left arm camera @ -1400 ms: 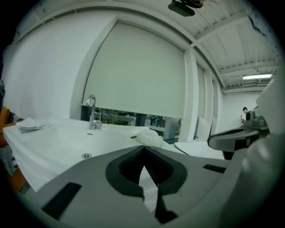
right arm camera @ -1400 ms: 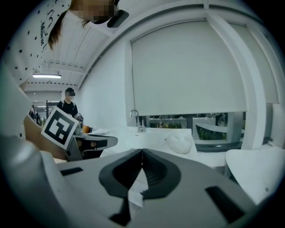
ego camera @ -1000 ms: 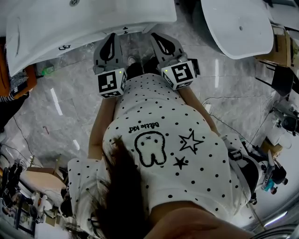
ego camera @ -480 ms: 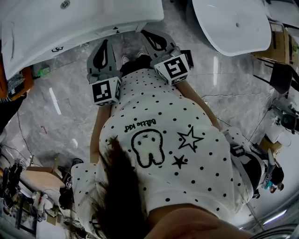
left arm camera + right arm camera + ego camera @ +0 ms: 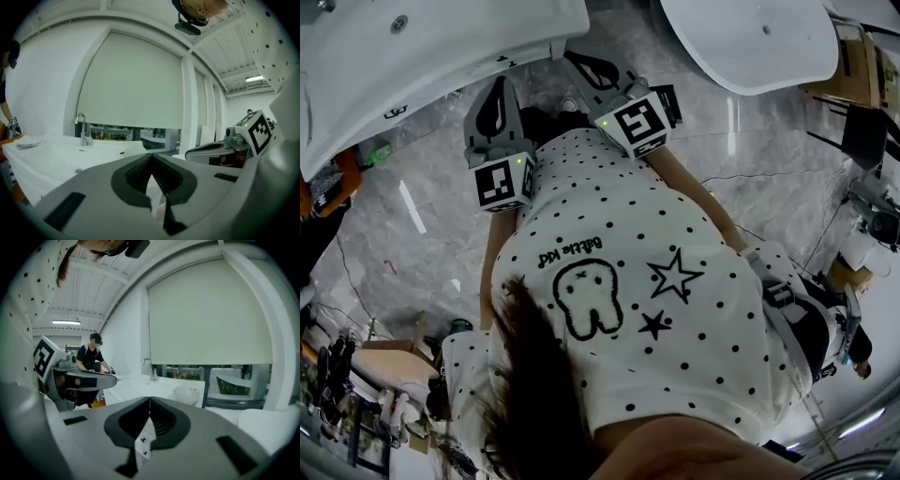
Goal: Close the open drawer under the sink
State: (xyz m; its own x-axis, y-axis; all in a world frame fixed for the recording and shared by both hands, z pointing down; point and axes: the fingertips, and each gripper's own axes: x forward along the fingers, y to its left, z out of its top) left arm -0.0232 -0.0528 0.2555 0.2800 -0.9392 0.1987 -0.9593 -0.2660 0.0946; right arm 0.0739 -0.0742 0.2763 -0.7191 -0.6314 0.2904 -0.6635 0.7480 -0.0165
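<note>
No drawer shows in any view. In the head view the white sink counter (image 5: 422, 56) lies at the top left, above my polka-dot shirt. My left gripper (image 5: 498, 82) points at the counter's front edge, jaws shut and empty. My right gripper (image 5: 570, 56) lies beside it, tips close under the same edge, also shut on nothing. In the left gripper view the left gripper (image 5: 151, 158) faces the basin and chrome faucet (image 5: 81, 129), with the right gripper's body (image 5: 220, 149) alongside. The right gripper (image 5: 150, 400) looks over the same counter and faucet (image 5: 151, 367).
A second white basin or tub (image 5: 750, 37) sits at the top right of the head view. Grey marble floor (image 5: 403, 206) surrounds me, with cluttered gear at the lower left (image 5: 356, 394) and right edge (image 5: 862, 141). Another person in black (image 5: 93, 356) stands by the counter's far end.
Both grippers have shifted to the left in the head view, and the sink counter and far basin have slid up and left with them. Jaws stay shut.
</note>
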